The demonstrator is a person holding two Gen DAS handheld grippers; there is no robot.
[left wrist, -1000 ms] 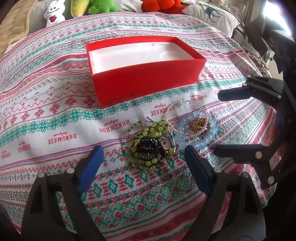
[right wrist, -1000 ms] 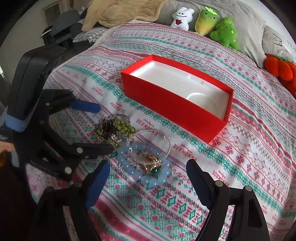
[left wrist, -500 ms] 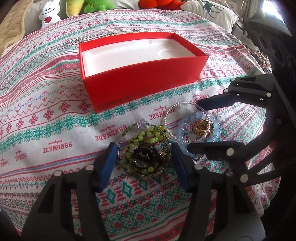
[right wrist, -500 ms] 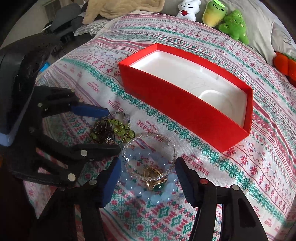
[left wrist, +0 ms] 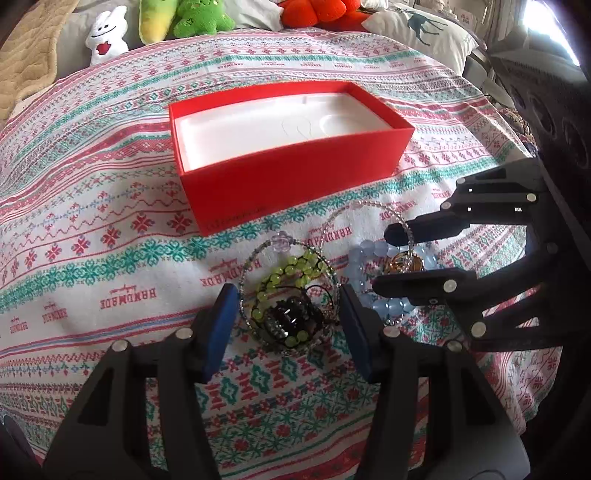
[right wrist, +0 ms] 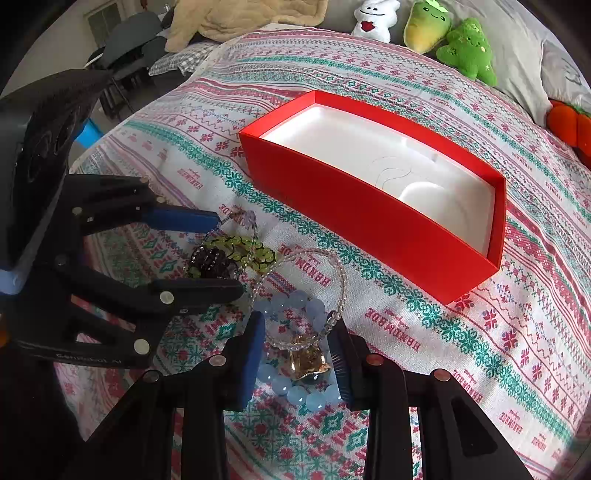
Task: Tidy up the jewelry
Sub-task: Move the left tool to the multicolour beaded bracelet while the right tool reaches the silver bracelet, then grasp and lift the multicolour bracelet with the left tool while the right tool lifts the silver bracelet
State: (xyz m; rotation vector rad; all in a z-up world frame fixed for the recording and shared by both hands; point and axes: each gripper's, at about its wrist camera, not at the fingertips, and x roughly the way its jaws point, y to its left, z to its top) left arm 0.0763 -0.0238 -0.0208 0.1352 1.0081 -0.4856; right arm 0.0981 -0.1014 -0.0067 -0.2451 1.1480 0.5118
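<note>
A red box (left wrist: 295,184) with a white liner stands open on the patterned cloth; it also shows in the right wrist view (right wrist: 369,225). In front of it lies a pile of jewelry. My left gripper (left wrist: 288,321) is open, its fingers on either side of the green bead bracelet with the dark piece (left wrist: 288,295). My right gripper (right wrist: 297,354) is open but narrowed around the pale blue bead bracelet (right wrist: 291,306) and a gold ring (right wrist: 308,363). A clear bead bangle (right wrist: 341,277) lies between the two piles.
Plush toys (left wrist: 184,18) and a deer pillow (left wrist: 421,29) line the far edge of the bed. A beige blanket (right wrist: 240,18) lies at the back. The right gripper's body (left wrist: 517,258) sits close beside the left gripper's right finger.
Both grippers moved down and forward onto the jewelry and narrowed. The left now straddles the green bracelet; the right now straddles the blue bracelet and ring.
</note>
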